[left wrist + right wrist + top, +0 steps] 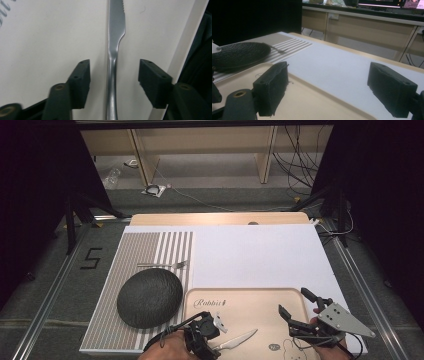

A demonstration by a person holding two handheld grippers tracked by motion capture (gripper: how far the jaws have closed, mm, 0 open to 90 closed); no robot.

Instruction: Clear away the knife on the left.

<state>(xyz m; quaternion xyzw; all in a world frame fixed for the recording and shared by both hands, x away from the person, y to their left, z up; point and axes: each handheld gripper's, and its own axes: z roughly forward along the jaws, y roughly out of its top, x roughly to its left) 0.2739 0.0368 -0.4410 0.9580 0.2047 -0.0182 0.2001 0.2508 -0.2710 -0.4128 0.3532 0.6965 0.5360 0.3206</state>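
Straddling the knife [111, 75] handle with my left gripper [113, 80], jaws open and clear either side; knife lies on the beige tray [260, 300], blade toward 2 o'clock in the high view. I judge: lower squarely, close on the handle. Right gripper [299, 309] open, idle at 3 o'clock.

My left tongs [212, 332] point down, jaws spread wide. My right tongs [295, 307] hover level, jaws equally parted.
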